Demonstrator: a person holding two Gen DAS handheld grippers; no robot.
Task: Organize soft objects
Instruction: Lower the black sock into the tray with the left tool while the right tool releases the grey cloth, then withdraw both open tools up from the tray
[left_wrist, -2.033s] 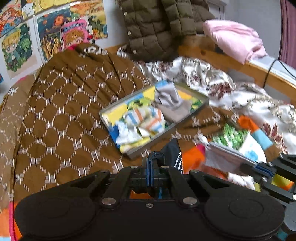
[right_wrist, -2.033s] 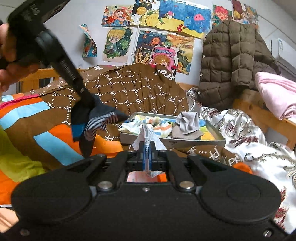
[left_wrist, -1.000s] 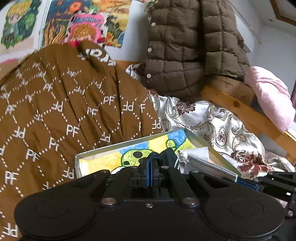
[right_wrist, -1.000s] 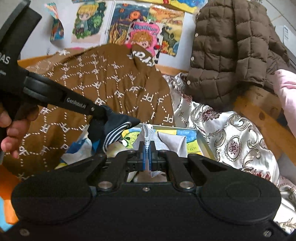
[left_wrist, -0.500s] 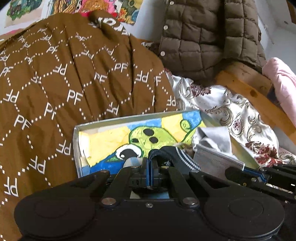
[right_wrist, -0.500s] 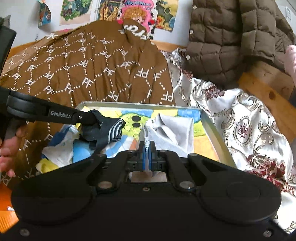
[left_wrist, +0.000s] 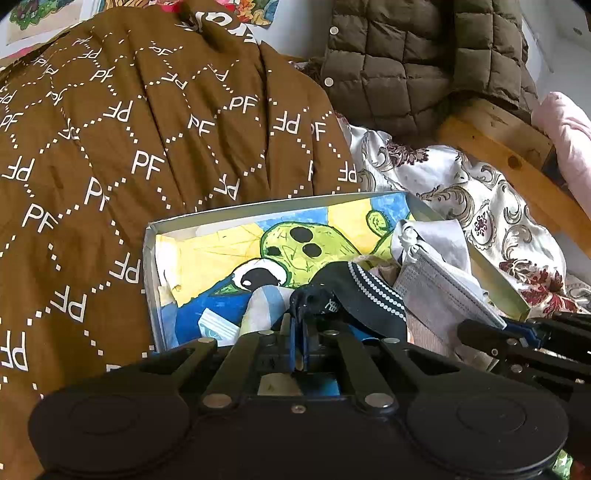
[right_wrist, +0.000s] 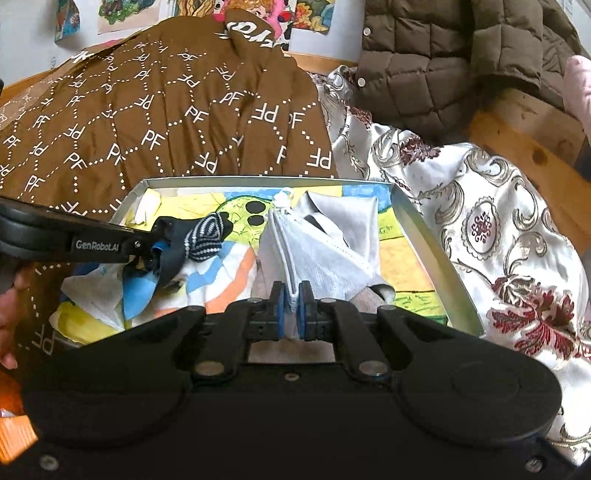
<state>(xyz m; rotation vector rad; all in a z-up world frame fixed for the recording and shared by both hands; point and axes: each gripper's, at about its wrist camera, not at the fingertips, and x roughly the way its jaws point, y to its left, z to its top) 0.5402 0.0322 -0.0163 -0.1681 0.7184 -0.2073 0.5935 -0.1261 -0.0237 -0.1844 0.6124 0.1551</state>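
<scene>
The left gripper pinches a dark sock low at centre frame, over the box's near edge; the right gripper clamps a mask whose long axis runs up-frame, over the box's middle.

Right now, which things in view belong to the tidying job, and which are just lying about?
Job:
- dark striped sock, held by left gripper
- face mask, held by right gripper
- tray with soft items

Lying about:
- brown quilt
- puffer jacket
- floral sheet
- wall drawings
</scene>
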